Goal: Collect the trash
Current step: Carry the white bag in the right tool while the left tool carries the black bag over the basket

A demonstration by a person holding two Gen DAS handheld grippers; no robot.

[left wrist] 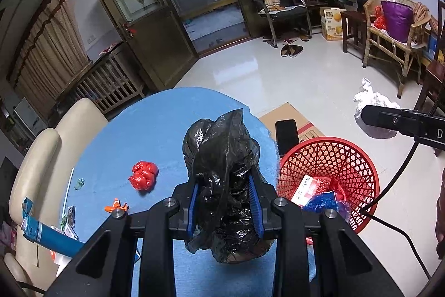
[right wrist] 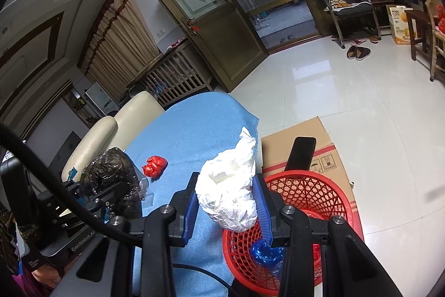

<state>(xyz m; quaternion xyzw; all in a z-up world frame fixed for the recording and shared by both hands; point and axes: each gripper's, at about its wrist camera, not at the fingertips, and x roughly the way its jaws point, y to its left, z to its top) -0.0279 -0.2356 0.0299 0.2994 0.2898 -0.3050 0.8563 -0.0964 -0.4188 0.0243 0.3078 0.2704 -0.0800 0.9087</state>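
Note:
A crumpled black plastic bag point(left wrist: 222, 185) is clamped between the blue pads of my left gripper point(left wrist: 225, 180), held above the blue tablecloth point(left wrist: 155, 135). My right gripper point(right wrist: 227, 185) is shut on a crumpled white paper wad point(right wrist: 230, 194), held at the table edge just left of the red mesh basket point(right wrist: 311, 194). The basket point(left wrist: 333, 157) stands beside the table with a red-and-white wrapper point(left wrist: 307, 187) and blue plastic point(right wrist: 264, 252) inside. A red crumpled wad point(left wrist: 143, 175) lies on the cloth to the left. From the right wrist view the black bag point(right wrist: 114, 171) shows at left.
Small scraps point(left wrist: 116, 205) and a blue tube point(left wrist: 41, 233) lie at the cloth's left edge by a cream chair point(left wrist: 36, 157). A cardboard box point(right wrist: 306, 141) with a black phone point(right wrist: 301, 153) stands behind the basket. White paper point(left wrist: 372, 102) lies on the tiled floor.

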